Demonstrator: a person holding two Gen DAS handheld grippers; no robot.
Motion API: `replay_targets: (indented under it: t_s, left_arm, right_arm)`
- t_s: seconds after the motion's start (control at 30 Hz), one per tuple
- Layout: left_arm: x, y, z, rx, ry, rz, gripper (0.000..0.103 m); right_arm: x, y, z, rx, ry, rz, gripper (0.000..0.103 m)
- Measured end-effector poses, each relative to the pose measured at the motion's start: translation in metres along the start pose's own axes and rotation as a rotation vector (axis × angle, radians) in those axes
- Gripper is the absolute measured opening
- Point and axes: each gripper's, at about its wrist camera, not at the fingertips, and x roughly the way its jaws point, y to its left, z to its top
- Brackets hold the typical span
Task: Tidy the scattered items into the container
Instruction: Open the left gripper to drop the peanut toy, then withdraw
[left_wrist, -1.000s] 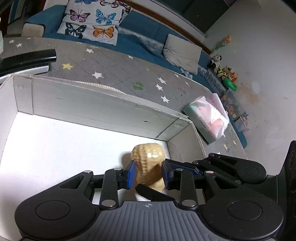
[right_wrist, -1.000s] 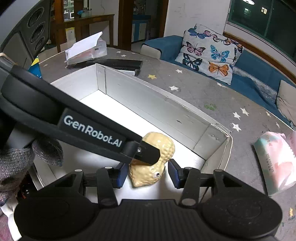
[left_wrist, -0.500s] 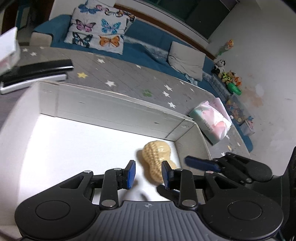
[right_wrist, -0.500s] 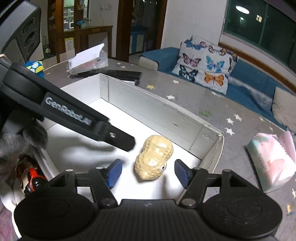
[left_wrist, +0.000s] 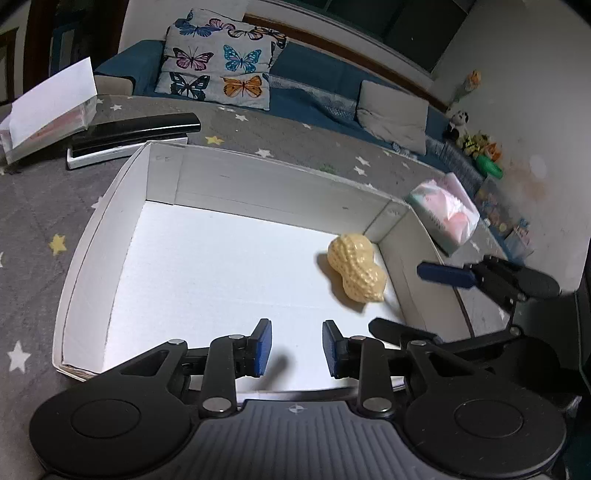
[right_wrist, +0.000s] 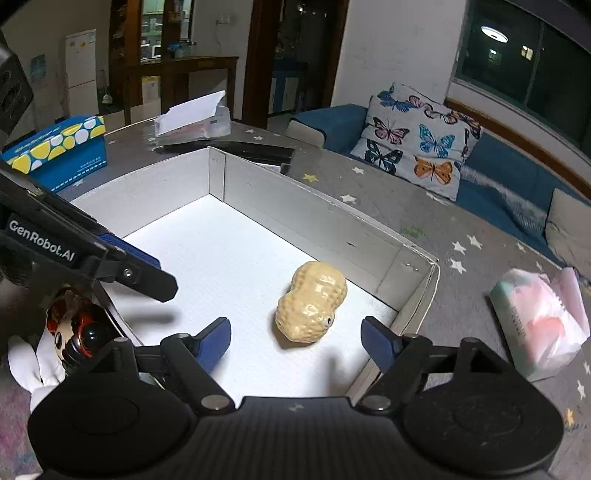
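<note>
The right gripper (right_wrist: 295, 341) has its jaws opening, with the peanut (right_wrist: 312, 301) lying free on the box floor just ahead of the gap, no pad touching it. The left gripper (left_wrist: 296, 349) stands part open and empty, and from it the peanut (left_wrist: 356, 271) lies ahead and well to the right. The peanut is inside the box (right_wrist: 325, 218), near the far right corner, its long axis running obliquely from the right gripper towards that corner. The right hand is the nearer. Since the peanut is already in, the next pick likely lies outside the box. Only the right view shows a red and black toy (right_wrist: 75, 332) just outside the near left wall, beside a white cloth (right_wrist: 35, 369); the left view shows the box's full outline.
</note>
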Motion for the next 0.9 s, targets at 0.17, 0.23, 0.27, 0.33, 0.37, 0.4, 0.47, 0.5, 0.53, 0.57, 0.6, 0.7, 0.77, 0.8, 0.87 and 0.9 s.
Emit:
replay_targets:
  t_s: [0.17, 0.23, 0.27, 0.33, 0.37, 0.4, 0.47, 0.5, 0.53, 0.57, 0.6, 0.7, 0.77, 0.8, 0.87, 0.9]
  left_arm:
    - [0.000, -0.008, -0.005, 0.028, 0.025, 0.021, 0.032]
    - [-0.001, -0.010, -0.008, 0.039, 0.025, 0.023, 0.032]
    - [-0.002, -0.010, -0.009, 0.037, 0.019, 0.021, 0.032]
    - [-0.005, -0.008, -0.010, 0.022, -0.001, 0.019, 0.032]
    - [-0.007, -0.008, -0.010, 0.017, -0.011, 0.021, 0.032]
    - [-0.009, -0.007, -0.010, 0.012, -0.022, 0.025, 0.032]
    - [-0.016, -0.008, -0.010, 0.013, -0.051, 0.034, 0.032]
    - [-0.020, -0.009, -0.011, 0.014, -0.066, 0.038, 0.032]
    - [-0.024, -0.009, -0.011, 0.015, -0.081, 0.043, 0.032]
    - [-0.028, -0.010, -0.013, 0.013, -0.095, 0.045, 0.033]
    - [-0.032, -0.010, -0.013, 0.010, -0.107, 0.045, 0.033]
    - [-0.042, -0.013, -0.017, 0.005, -0.139, 0.049, 0.033]
    - [-0.050, -0.014, -0.023, 0.003, -0.158, 0.053, 0.033]
    - [-0.054, -0.015, -0.026, 0.003, -0.167, 0.053, 0.033]
    - [-0.063, -0.015, -0.033, -0.001, -0.186, 0.050, 0.033]
    - [-0.067, -0.015, -0.037, -0.005, -0.194, 0.047, 0.033]
  right_arm:
    - [-0.001, -0.002, -0.002, -0.017, -0.003, 0.011, 0.080]
    - [-0.002, -0.002, -0.003, -0.026, -0.010, 0.014, 0.080]
    - [-0.002, -0.002, -0.004, -0.026, -0.015, 0.016, 0.080]
    - [-0.004, -0.002, -0.004, -0.020, -0.026, 0.017, 0.080]
    - [-0.006, -0.002, -0.005, -0.015, -0.038, 0.016, 0.080]
    - [-0.009, -0.002, -0.005, -0.010, -0.050, 0.016, 0.080]
    - [-0.018, -0.002, -0.006, -0.007, -0.077, 0.015, 0.080]
    - [-0.022, -0.001, -0.006, -0.006, -0.088, 0.014, 0.080]
    - [-0.027, -0.002, -0.006, -0.004, -0.099, 0.015, 0.080]
    - [-0.033, -0.002, -0.007, 0.000, -0.111, 0.018, 0.080]
    - [-0.038, -0.002, -0.008, 0.006, -0.122, 0.021, 0.080]
    - [-0.053, 0.000, -0.012, 0.028, -0.151, 0.032, 0.080]
    - [-0.064, 0.004, -0.017, 0.035, -0.169, 0.040, 0.080]
    - [-0.069, 0.005, -0.019, 0.038, -0.176, 0.045, 0.080]
    - [-0.079, 0.008, -0.025, 0.044, -0.187, 0.058, 0.080]
    - [-0.084, 0.010, -0.029, 0.047, -0.191, 0.065, 0.080]
